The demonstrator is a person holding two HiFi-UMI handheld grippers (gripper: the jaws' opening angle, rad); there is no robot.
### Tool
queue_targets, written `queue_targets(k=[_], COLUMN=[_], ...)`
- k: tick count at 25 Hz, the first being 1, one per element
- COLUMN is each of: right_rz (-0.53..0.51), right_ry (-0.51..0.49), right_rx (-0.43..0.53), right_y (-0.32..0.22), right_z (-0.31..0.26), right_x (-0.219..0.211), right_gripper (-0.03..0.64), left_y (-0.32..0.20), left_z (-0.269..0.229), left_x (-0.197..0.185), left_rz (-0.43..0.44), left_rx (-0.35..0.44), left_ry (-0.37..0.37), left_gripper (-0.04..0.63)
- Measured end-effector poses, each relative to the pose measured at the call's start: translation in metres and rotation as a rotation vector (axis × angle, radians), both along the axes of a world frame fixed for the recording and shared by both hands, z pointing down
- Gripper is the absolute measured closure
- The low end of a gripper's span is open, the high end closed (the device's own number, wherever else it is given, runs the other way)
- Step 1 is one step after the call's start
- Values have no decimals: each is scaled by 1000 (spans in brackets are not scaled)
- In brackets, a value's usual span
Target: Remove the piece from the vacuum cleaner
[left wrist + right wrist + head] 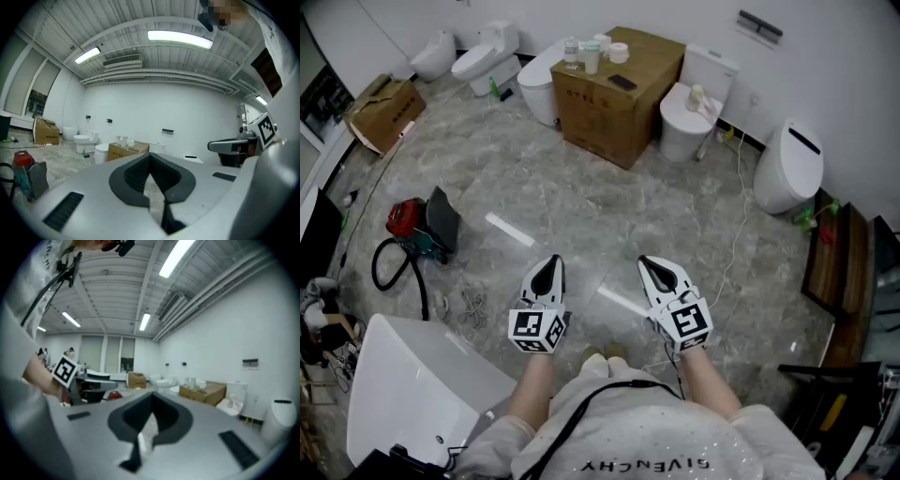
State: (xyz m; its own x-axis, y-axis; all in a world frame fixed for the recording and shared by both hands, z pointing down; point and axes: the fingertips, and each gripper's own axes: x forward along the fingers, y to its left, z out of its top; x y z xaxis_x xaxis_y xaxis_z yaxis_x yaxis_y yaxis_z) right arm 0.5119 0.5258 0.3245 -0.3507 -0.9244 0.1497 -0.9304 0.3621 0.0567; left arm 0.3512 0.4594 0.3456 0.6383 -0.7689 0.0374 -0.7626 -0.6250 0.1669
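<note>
On the floor (609,202), near its left edge: vacuum cleaner (411,230), well apart, ahead-left of both tools | left gripper (549,270) nearer, clenched, empty | right gripper (658,272) clenched, empty | vacuum cleaner: red top, teal body, black hose (394,272) looping toward person | dark panel (443,218) on its right side, likely the piece

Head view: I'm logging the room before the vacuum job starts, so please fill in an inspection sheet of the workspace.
Surface: grey marbled floor, glossy.
Job's things: vacuum cleaner, red top, black hose, on floor at left, untouched.
Clutter: cardboard box carrying bottles; open carton far left.
Grippers: left gripper and right gripper shut, empty, held above floor.
Cables: white cable trailing from the wall.
Surroundings: toilets along it.
</note>
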Motion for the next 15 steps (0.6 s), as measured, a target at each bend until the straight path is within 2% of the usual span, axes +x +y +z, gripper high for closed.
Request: queue_targets(k=[7, 15], right_rz=[-30, -49], right_ry=[3, 33], right_rx=[21, 20], right_y=[-1, -5], right_z=[-11, 1], right_x=[4, 23], right_gripper=[603, 603], left_y=[-3, -10], left_z=[1, 19], left_x=[11, 45], left_rz=[-18, 21], left_rx=[-22, -40], left_ry=[13, -1], left_gripper=[580, 580])
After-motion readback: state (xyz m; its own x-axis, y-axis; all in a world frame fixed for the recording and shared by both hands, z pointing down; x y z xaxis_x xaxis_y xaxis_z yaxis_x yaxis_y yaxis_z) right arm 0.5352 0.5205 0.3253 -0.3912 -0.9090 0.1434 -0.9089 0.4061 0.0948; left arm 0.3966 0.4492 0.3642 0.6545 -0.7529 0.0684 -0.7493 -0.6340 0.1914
